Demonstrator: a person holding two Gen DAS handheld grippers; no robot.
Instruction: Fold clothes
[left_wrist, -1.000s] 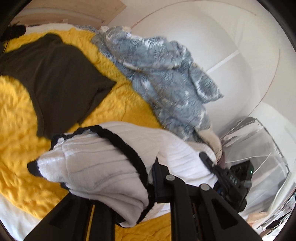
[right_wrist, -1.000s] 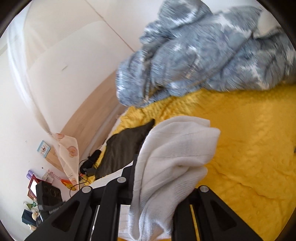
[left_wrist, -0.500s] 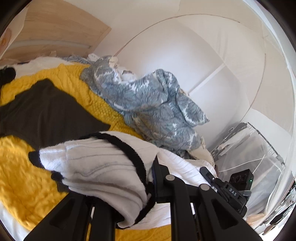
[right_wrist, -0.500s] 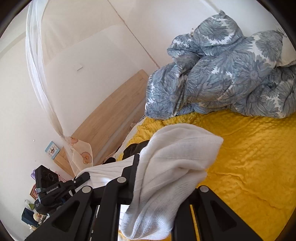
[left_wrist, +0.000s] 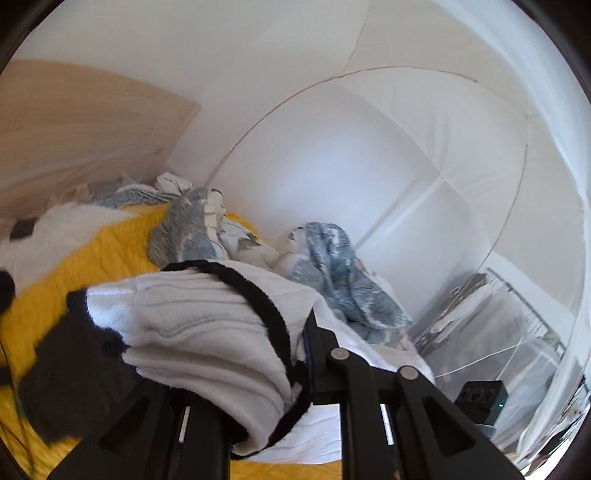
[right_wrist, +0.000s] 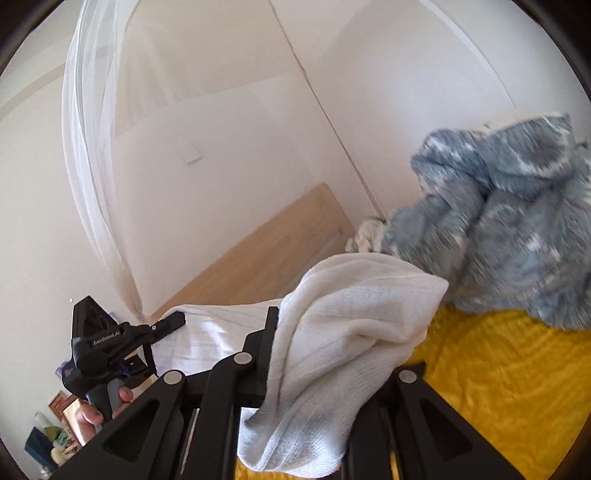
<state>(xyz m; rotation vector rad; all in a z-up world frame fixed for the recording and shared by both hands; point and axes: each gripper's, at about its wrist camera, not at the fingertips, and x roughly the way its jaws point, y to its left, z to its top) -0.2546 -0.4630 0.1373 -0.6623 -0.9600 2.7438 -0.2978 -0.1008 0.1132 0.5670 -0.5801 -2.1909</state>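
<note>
Your left hand-held gripper is pinching the white garment by its black-trimmed edge, and your right hand-held gripper pinches its other end (plain white), the cloth above the yellow bedspread ahead.

The left gripper fills the bottom of its own wrist view, its two black fingers running up from the lower edge, jaws drawn close and clamped on a bunched fold of the white knit garment with black trim. It also shows at the lower left of the right wrist view, where a hand wraps its grip, thumb and a fingertip visible. The right gripper rises from the bottom centre of its view, jaws likewise nearly closed, pinching a thick wad of the same white cloth, which seems to hide the fingertips. Both grippers point slightly downward.
</note>
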